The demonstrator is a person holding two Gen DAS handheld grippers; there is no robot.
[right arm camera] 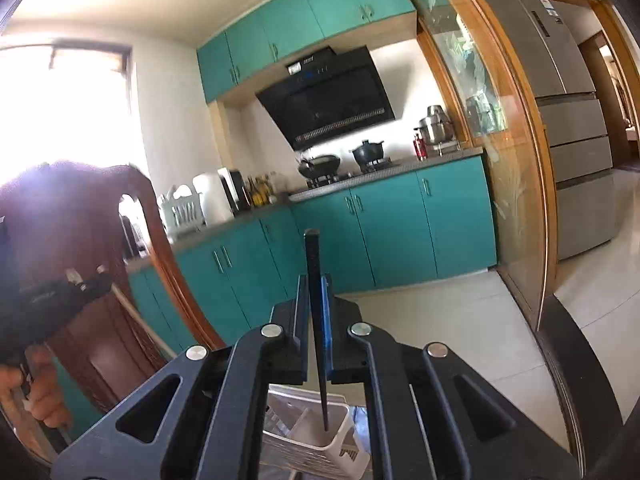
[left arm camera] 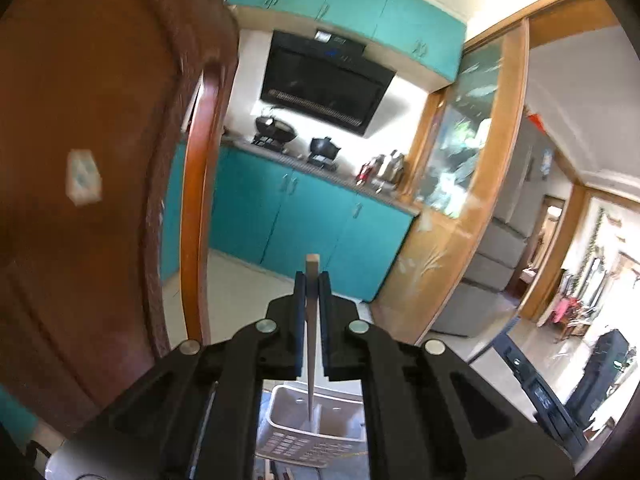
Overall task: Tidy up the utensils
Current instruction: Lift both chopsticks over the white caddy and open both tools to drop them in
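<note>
The left gripper (left arm camera: 312, 280) points forward into the kitchen and a little downward. Its two fingers are pressed together on a pale wooden chopstick (left arm camera: 311, 344), which stands nearly upright between the pads. The square top end rises just above the fingertips, and the thin end goes down behind the gripper body toward a white utensil basket (left arm camera: 280, 412) that lies below. The tip seems to be over the open top of the basket; whether it touches the basket I cannot tell.

The right gripper (right arm camera: 316, 284) has almost the same pose, forward and slightly down. Its fingers pinch a dark chopstick (right arm camera: 316, 320), also close to upright. This chopstick stands out well above the fingertips, and its point reaches down into or just over the white utensil basket (right arm camera: 340, 428), near a wall of one compartment.

In the right wrist view, far to the left of this gripper, a hand (right arm camera: 40, 396) of the person holds the handle of the other gripper, with a pale stick beside a brown wooden chair (right arm camera: 160, 216).

Ahead of both grippers stand the teal cabinets (right arm camera: 384, 224).
</note>
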